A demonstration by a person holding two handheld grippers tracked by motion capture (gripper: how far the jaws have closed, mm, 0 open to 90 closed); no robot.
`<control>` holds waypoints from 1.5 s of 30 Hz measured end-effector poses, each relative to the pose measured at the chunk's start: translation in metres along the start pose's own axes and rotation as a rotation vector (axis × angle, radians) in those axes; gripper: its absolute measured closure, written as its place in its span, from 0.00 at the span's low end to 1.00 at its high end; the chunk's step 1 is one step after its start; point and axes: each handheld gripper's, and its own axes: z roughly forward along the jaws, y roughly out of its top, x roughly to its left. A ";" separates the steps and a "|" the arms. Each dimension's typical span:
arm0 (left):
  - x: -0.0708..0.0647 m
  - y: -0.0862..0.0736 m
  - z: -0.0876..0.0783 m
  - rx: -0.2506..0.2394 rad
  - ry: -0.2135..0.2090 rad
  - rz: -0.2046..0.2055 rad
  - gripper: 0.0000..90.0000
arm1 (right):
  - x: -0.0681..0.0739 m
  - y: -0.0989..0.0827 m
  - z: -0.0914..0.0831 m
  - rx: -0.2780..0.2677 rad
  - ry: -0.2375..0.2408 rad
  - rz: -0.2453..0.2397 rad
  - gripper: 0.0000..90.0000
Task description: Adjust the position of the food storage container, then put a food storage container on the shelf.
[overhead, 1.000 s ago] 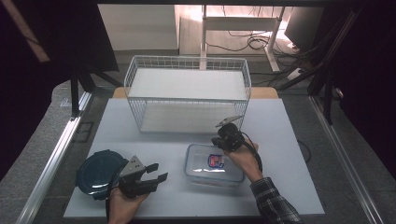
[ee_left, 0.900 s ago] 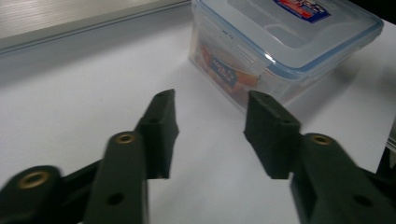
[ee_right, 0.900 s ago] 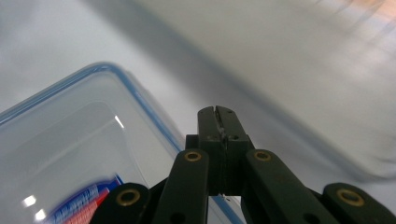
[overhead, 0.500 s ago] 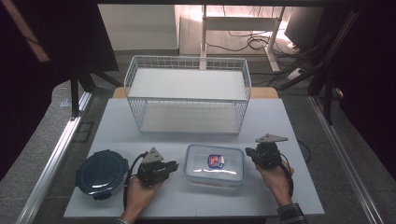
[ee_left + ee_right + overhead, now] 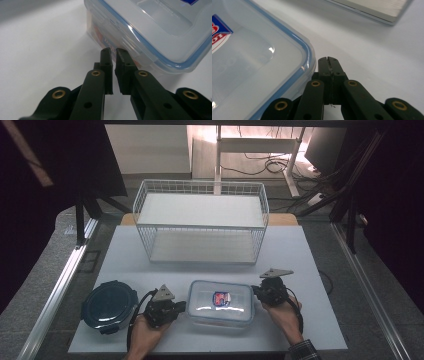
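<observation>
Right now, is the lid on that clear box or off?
On. The clear box wears its blue-rimmed lid, sitting flat over the rim; a side latch lies folded down.

The left gripper [image 5: 181, 308] lies low just beside the left end of the clear lidded box [image 5: 220, 303], held by the left hand [image 5: 145, 329], whose forearm comes in from the near edge. Its jaws have just been closing and now stand almost together with a thin slit and nothing between them, the tips pointing at the box's side wall, right up against it. The right gripper [image 5: 255, 292], held by the right hand [image 5: 281, 312] with a checked sleeve at the wrist, sits at the box's right end, jaws pressed together and empty, tips just beside the box's corner.
</observation>
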 end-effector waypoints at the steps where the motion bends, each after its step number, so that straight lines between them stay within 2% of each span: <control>1: -0.001 -0.002 -0.003 0.002 -0.002 -0.008 0.94 | 0.004 0.002 0.004 -0.001 0.004 -0.008 1.00; 5: 0.001 -0.009 -0.011 0.010 -0.021 -0.037 0.91 | 0.008 0.004 0.007 -0.003 0.014 -0.017 1.00; 7: 0.003 -0.012 -0.015 -0.004 -0.035 -0.057 0.87 | 0.009 0.005 0.007 -0.005 0.005 -0.038 0.99; 11: 0.004 -0.017 -0.026 -0.025 -0.009 -0.034 0.76 | 0.009 0.002 -0.009 -0.043 -0.032 -0.061 0.95; 13: 0.004 -0.020 -0.032 -0.037 -0.001 -0.038 0.67 | 0.008 -0.002 -0.019 -0.071 -0.029 -0.053 0.90; 16: 0.006 -0.024 -0.037 -0.052 0.000 -0.057 0.54 | 0.010 -0.008 -0.032 -0.097 -0.020 -0.053 0.77; 19: 0.008 -0.028 -0.041 -0.075 -0.006 -0.058 0.39 | 0.016 -0.015 -0.041 -0.109 -0.002 -0.060 0.57; 23: 0.009 -0.033 -0.040 -0.090 -0.010 -0.026 0.25 | 0.018 -0.024 -0.047 -0.126 0.004 -0.062 0.34; 26: 0.008 -0.034 -0.039 -0.091 -0.004 -0.012 0.17 | 0.018 -0.030 -0.049 -0.125 0.012 -0.064 0.22; 29: 0.008 -0.033 -0.039 -0.093 -0.019 -0.018 0.12 | 0.019 -0.033 -0.050 -0.139 0.026 -0.062 0.15; 31: 0.008 -0.033 -0.039 -0.090 -0.022 -0.025 0.11 | 0.020 -0.034 -0.049 -0.130 0.018 -0.079 0.10; 38: 0.005 -0.031 -0.038 -0.107 -0.042 -0.027 0.08 | 0.020 -0.036 -0.052 -0.158 0.032 -0.077 0.04; 43: -0.001 -0.026 -0.032 -0.106 -0.033 0.017 0.05 | 0.022 -0.036 -0.054 -0.163 0.046 -0.082 0.02; 45: -0.002 -0.022 -0.029 -0.108 -0.038 0.022 0.03 | 0.023 -0.036 -0.054 -0.167 0.052 -0.087 0.02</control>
